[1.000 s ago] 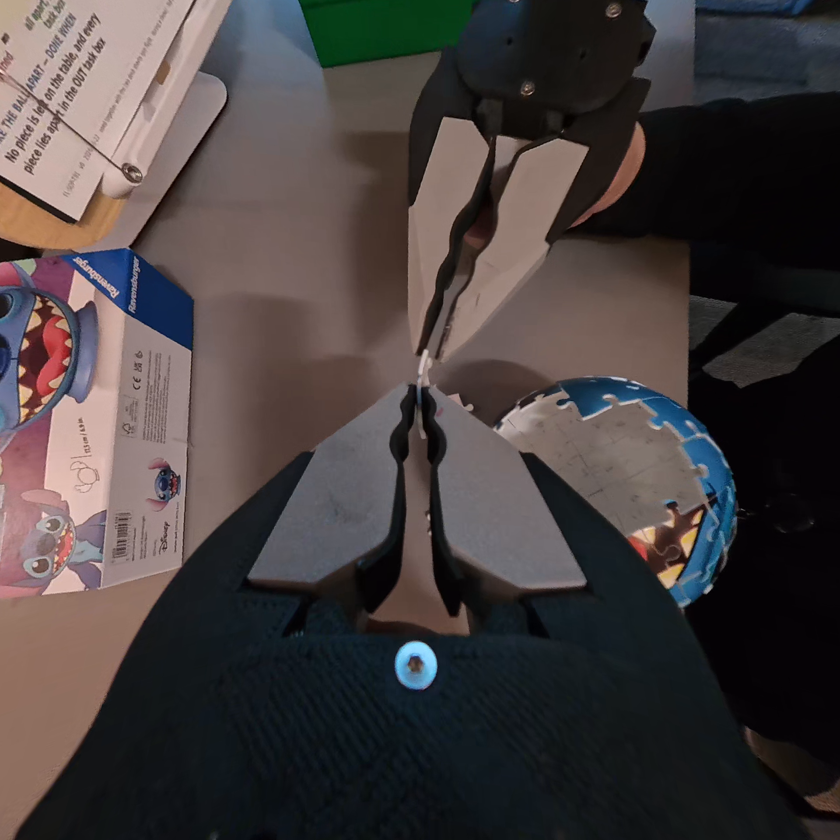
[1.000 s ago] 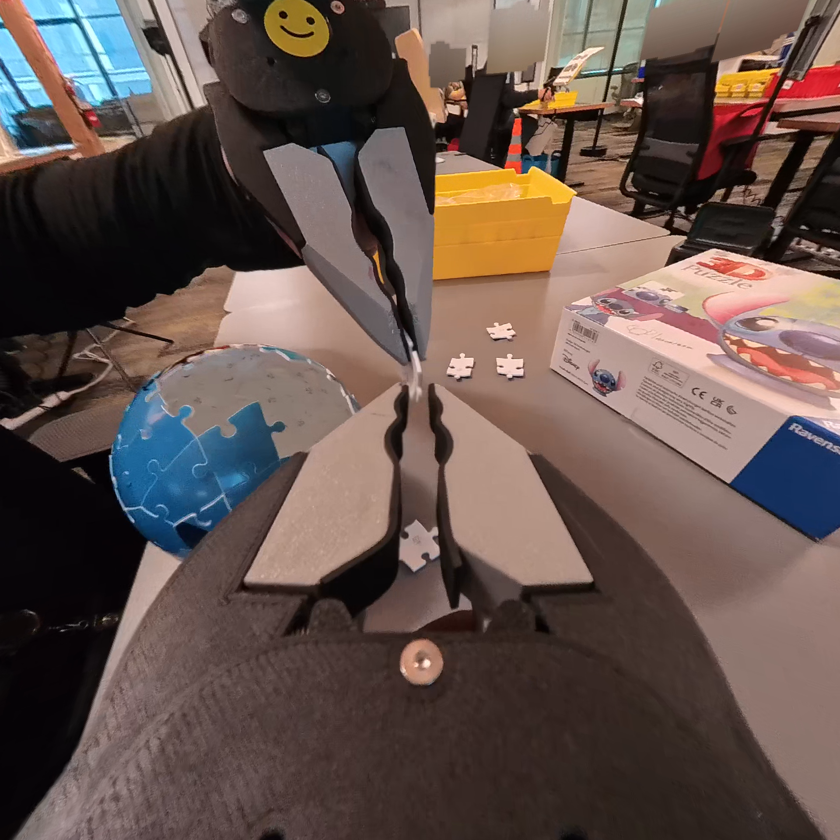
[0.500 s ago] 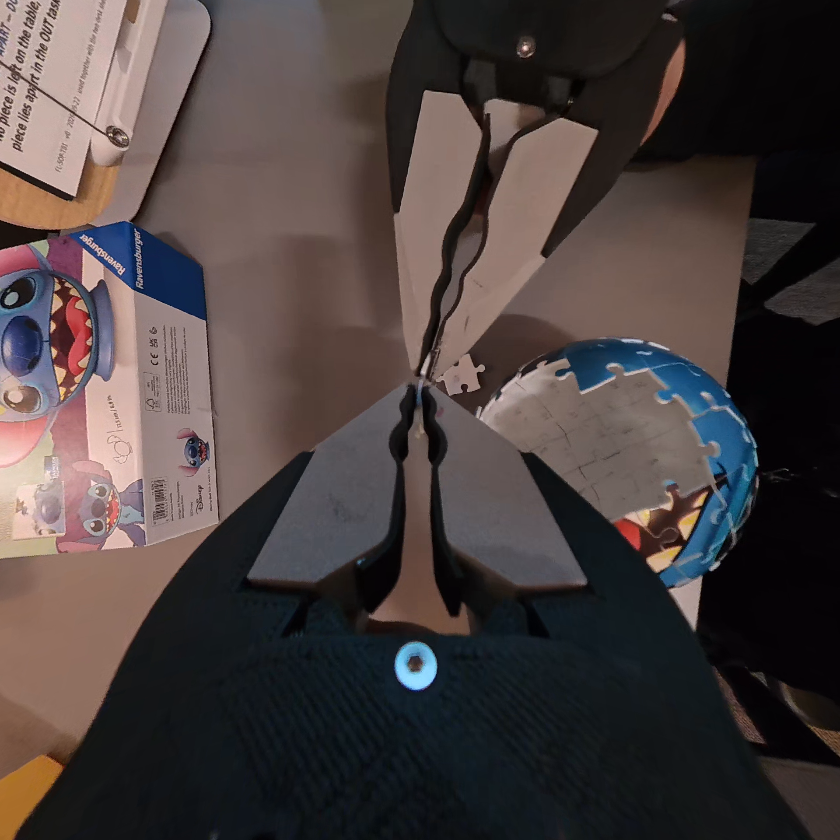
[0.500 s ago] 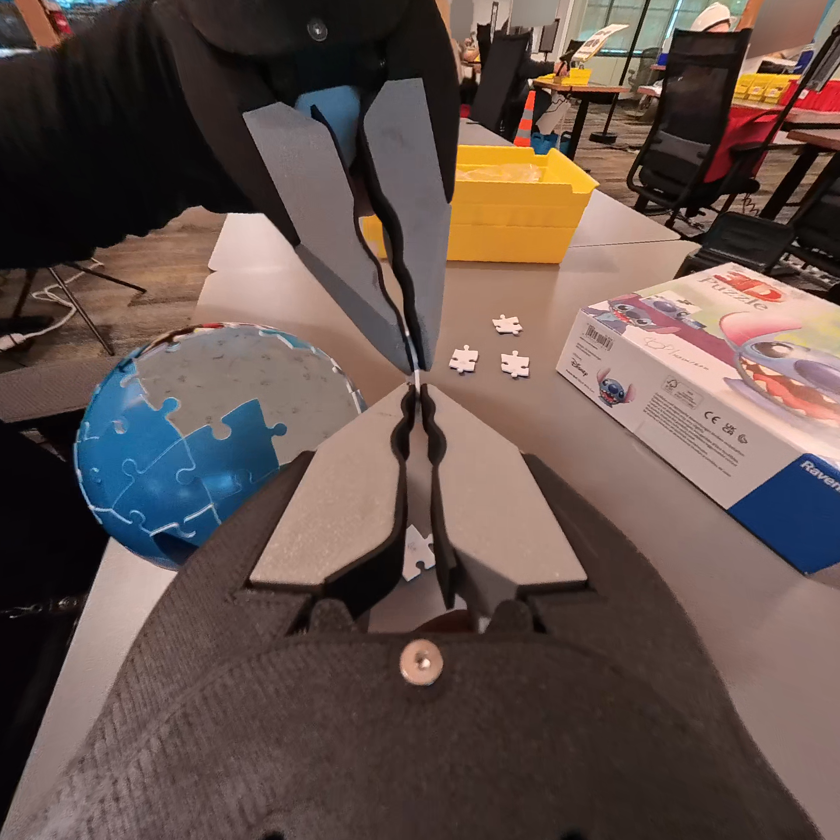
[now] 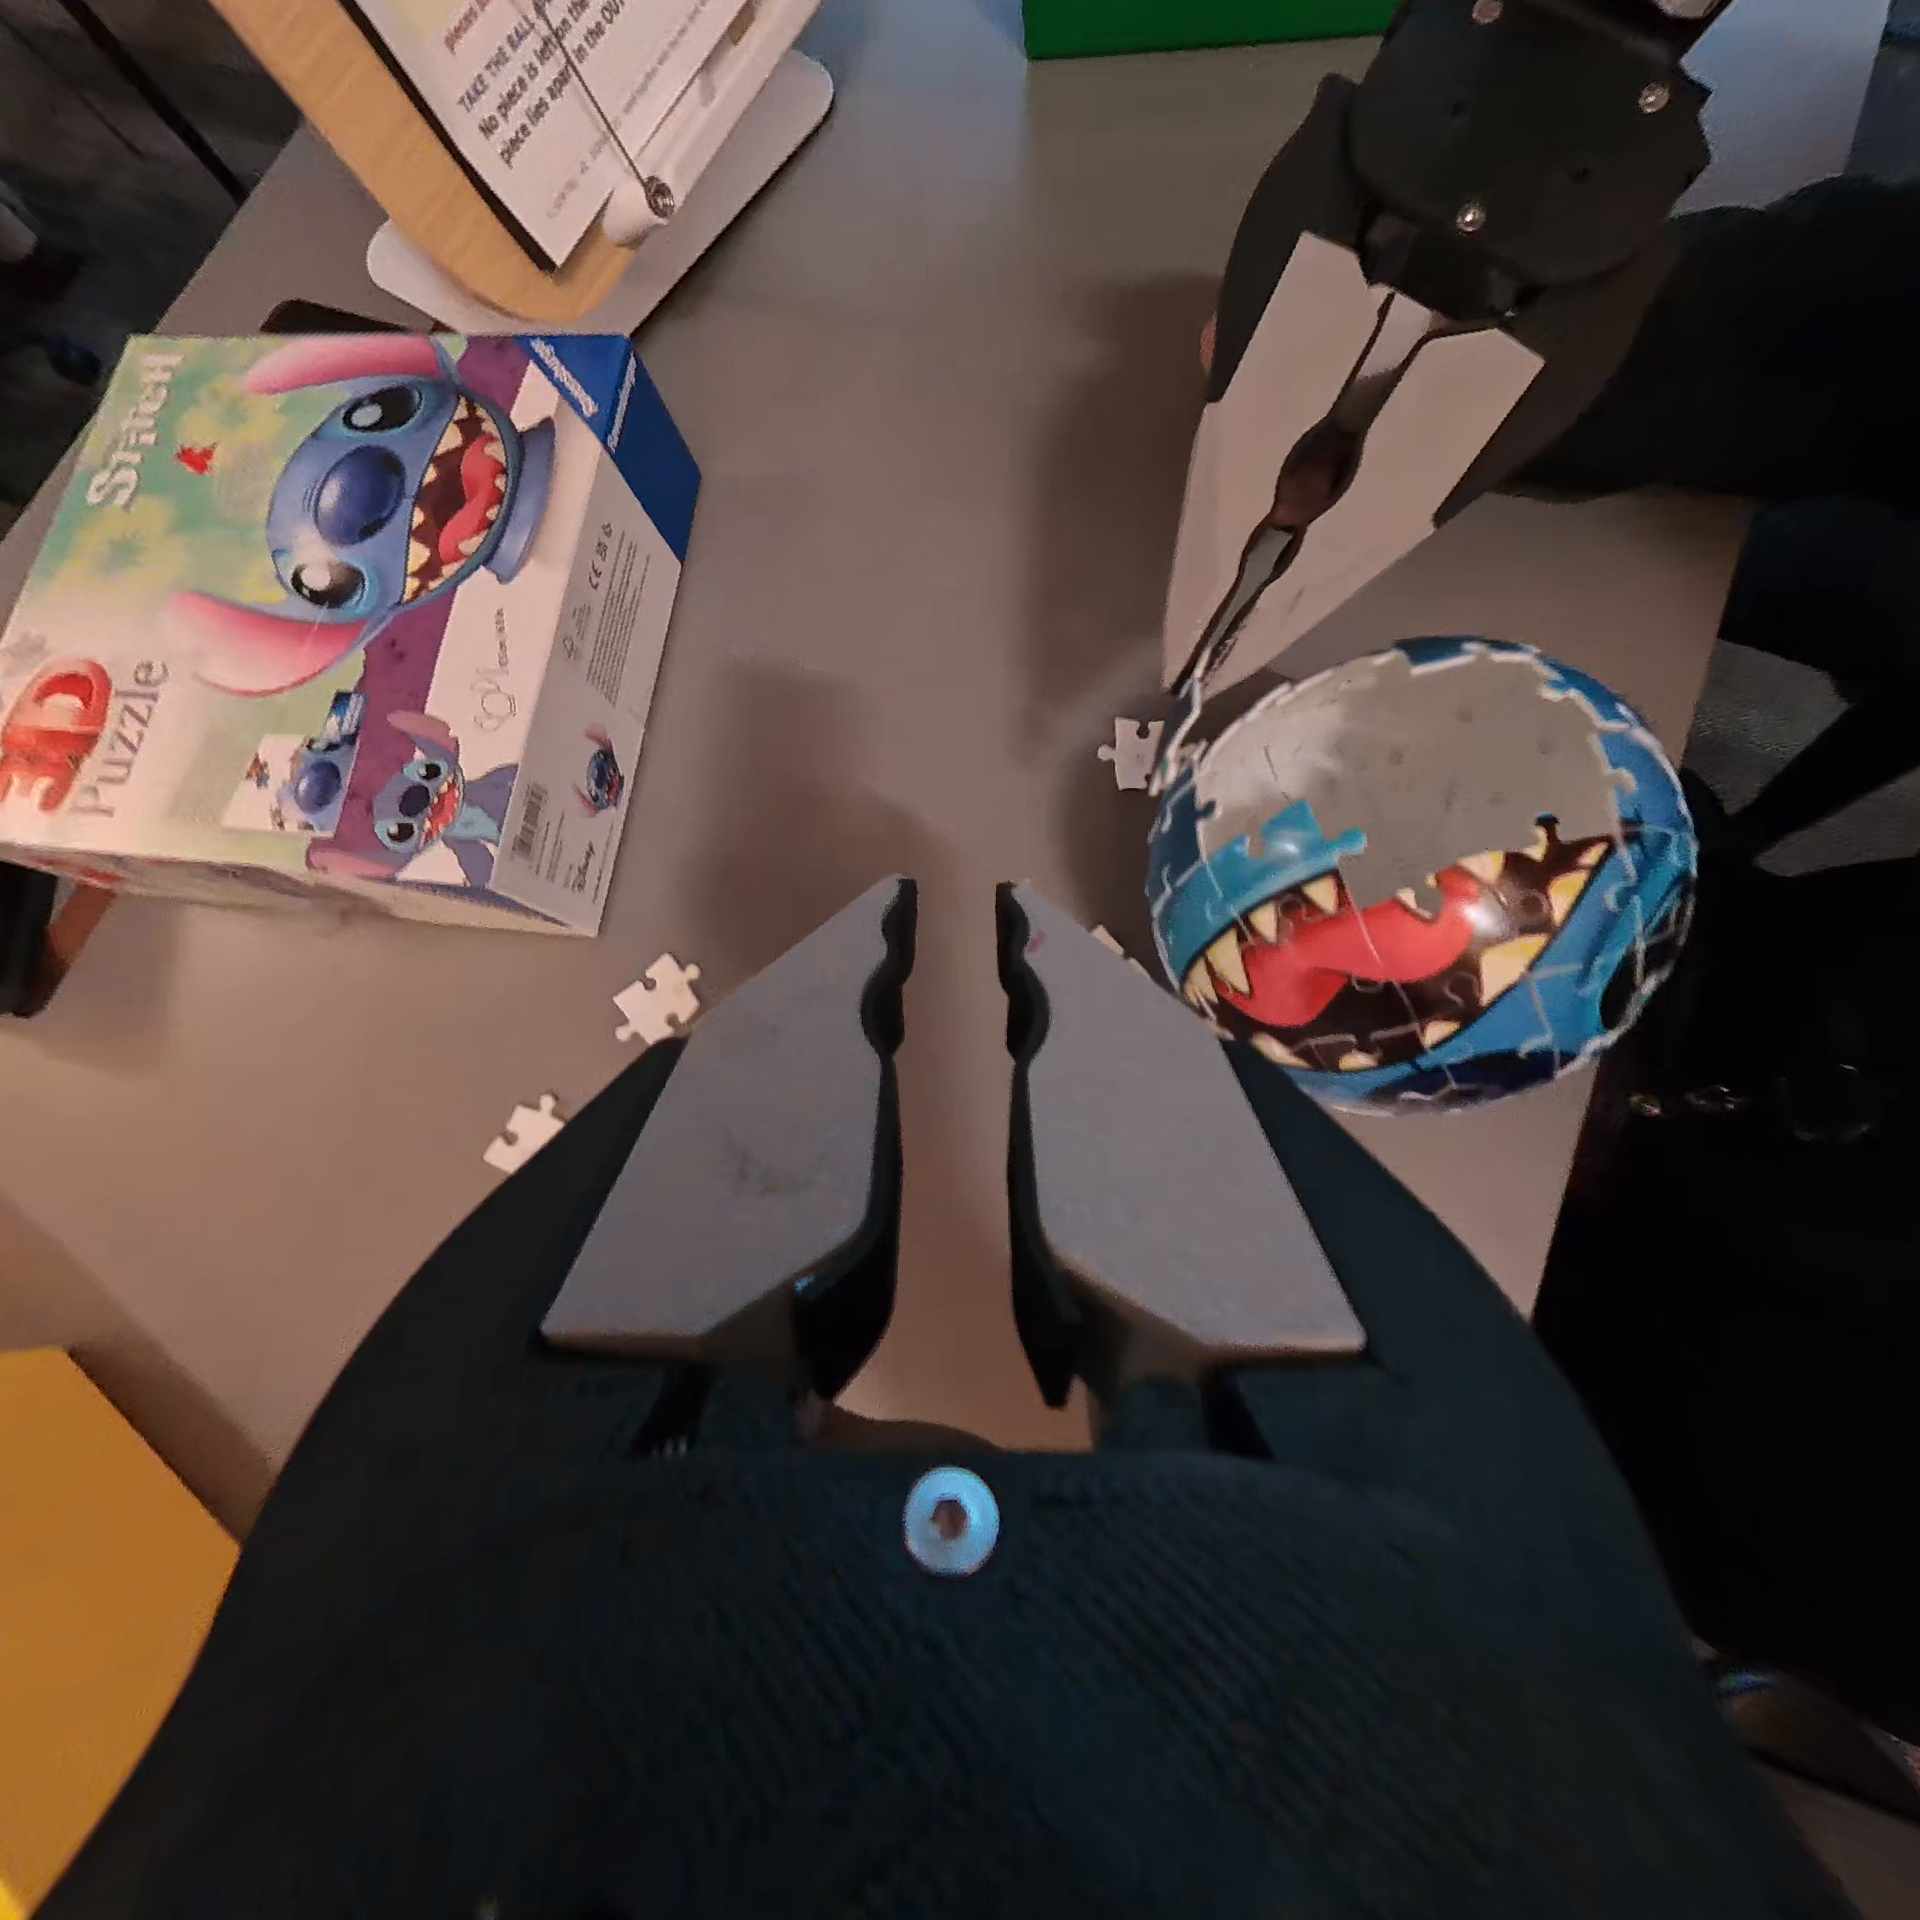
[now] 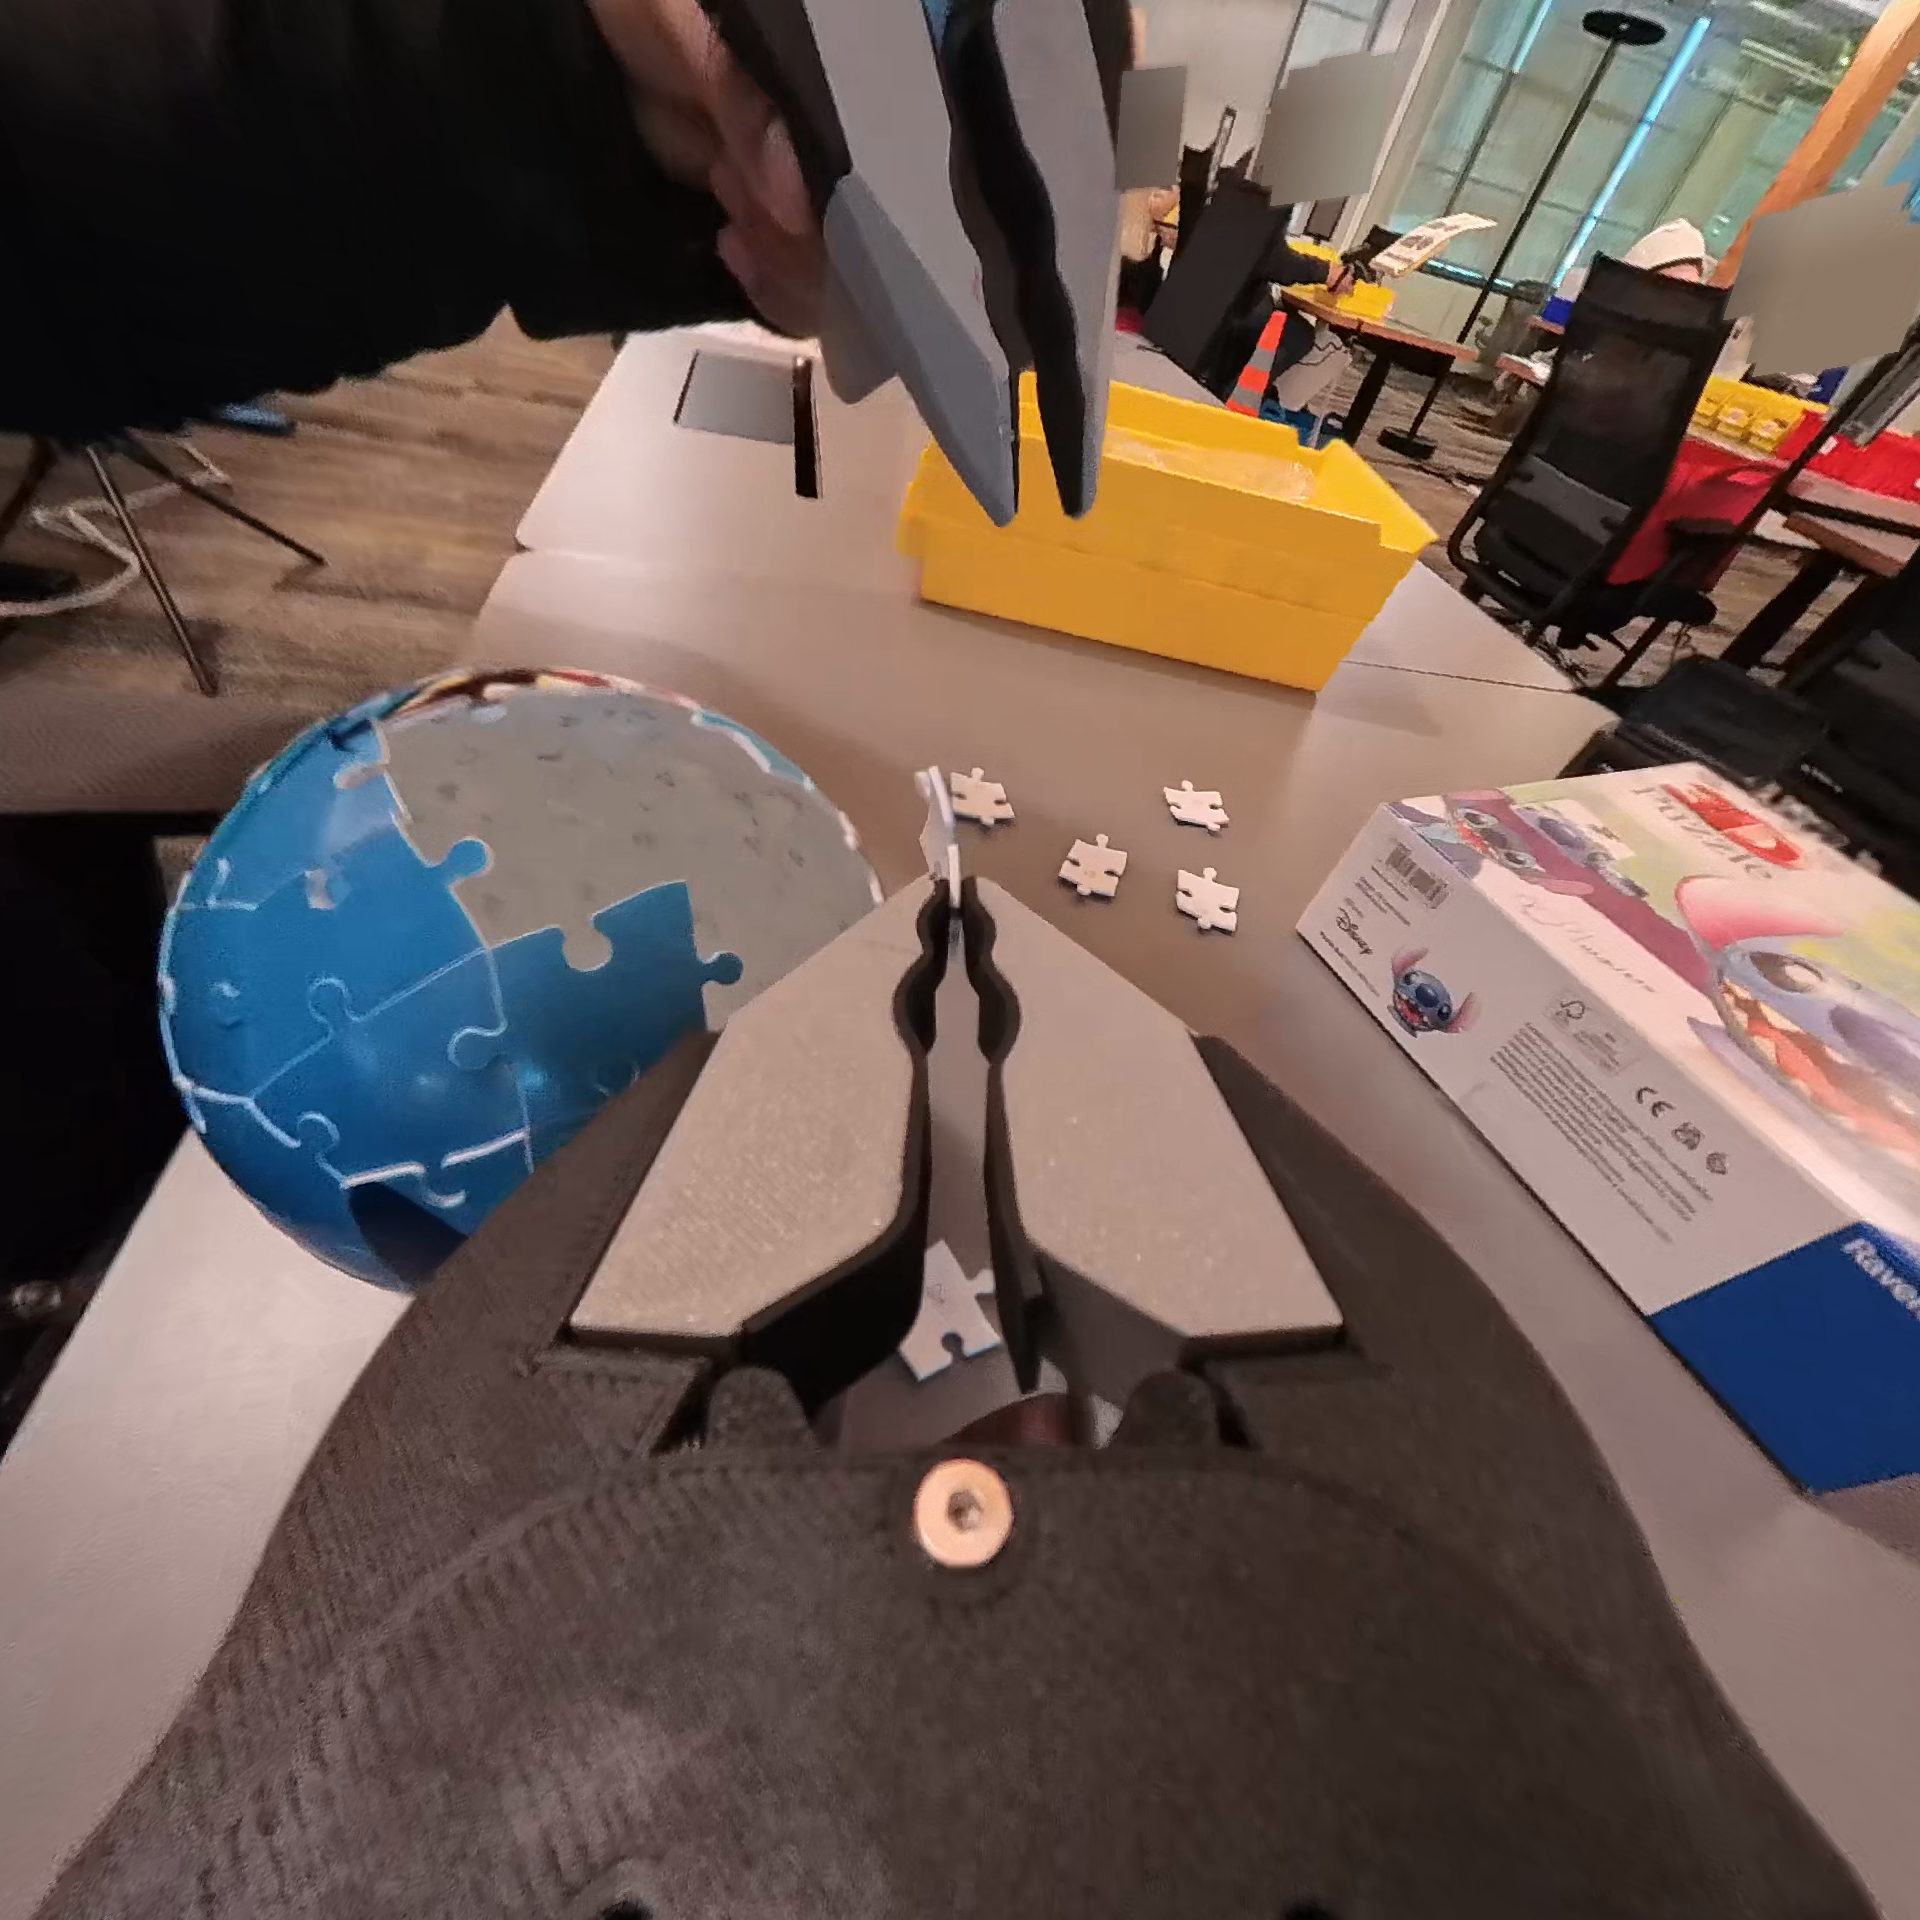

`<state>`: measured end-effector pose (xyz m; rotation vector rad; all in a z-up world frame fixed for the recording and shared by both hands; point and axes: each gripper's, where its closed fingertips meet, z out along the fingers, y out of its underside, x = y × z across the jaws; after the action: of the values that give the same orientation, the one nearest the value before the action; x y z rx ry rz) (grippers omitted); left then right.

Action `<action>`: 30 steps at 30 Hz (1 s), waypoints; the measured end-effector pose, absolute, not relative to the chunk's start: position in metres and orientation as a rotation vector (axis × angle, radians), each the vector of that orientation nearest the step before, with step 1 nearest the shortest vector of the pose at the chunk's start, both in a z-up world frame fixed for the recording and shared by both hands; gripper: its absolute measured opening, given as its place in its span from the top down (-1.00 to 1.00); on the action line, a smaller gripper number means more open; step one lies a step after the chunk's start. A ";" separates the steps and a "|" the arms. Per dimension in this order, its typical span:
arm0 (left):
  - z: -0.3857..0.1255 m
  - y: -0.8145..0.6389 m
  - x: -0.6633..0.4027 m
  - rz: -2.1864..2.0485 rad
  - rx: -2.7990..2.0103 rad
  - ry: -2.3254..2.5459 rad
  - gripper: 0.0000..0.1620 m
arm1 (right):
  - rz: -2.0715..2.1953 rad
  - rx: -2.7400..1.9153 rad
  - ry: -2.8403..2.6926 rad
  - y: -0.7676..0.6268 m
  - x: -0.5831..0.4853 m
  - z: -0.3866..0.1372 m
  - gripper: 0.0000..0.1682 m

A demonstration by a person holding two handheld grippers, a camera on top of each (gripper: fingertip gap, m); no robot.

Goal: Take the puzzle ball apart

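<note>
The puzzle ball (image 5: pixel 1423 883), blue with grey bare patches and a toothy mouth, sits at the table's right edge; in the right wrist view the ball (image 6: pixel 468 956) is to the left. My right gripper (image 6: pixel 954 894) is shut on a white puzzle piece (image 6: pixel 940 826) that sticks out past its tips, beside the ball. In the left wrist view my right gripper (image 5: pixel 1190 675) points down at the ball's top edge. My left gripper (image 5: pixel 956 904) is slightly open and empty, left of the ball; in the right wrist view my left gripper (image 6: pixel 1039 509) hangs above the table.
Several loose white pieces (image 6: pixel 1091 864) lie on the table, one (image 6: pixel 951 1320) under my right gripper, others (image 5: pixel 655 997) by my left. The puzzle box (image 5: pixel 332 623) lies left. Yellow bins (image 6: pixel 1164 540) stand at the far side. A paper stand (image 5: pixel 540 135) is at the back. The gap from one gripper's tips to the other's is roughly 9 cm.
My left gripper has opened, let go of the piece both grippers pinched, and drawn away. My right gripper still holds a piece. One more loose piece lies on the table.
</note>
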<state>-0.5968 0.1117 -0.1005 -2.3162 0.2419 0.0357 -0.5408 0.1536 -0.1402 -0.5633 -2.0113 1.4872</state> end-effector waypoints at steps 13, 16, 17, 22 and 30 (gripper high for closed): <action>-0.124 0.120 -0.566 -0.239 -2.227 0.300 0.74 | 1.424 -0.307 -2.045 0.146 -0.532 -0.130 1.00; -0.128 0.124 -0.567 -0.271 -2.217 0.319 0.83 | 1.401 -0.248 -2.059 0.144 -0.533 -0.129 1.00; -0.128 0.125 -0.568 -0.275 -2.212 0.329 0.88 | 1.387 -0.232 -2.061 0.144 -0.534 -0.130 1.00; -0.122 0.124 -0.573 -0.232 -2.167 0.368 1.00 | 1.341 -0.136 -2.027 0.151 -0.535 -0.123 1.00; -0.136 0.125 -0.576 -0.319 -2.144 0.418 1.00 | 1.409 0.017 -1.984 0.154 -0.537 -0.116 1.00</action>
<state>-0.5757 0.1252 -0.1359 -2.1441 0.4178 -0.3187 -0.5366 0.1542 -0.1165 0.0173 -1.9836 1.4088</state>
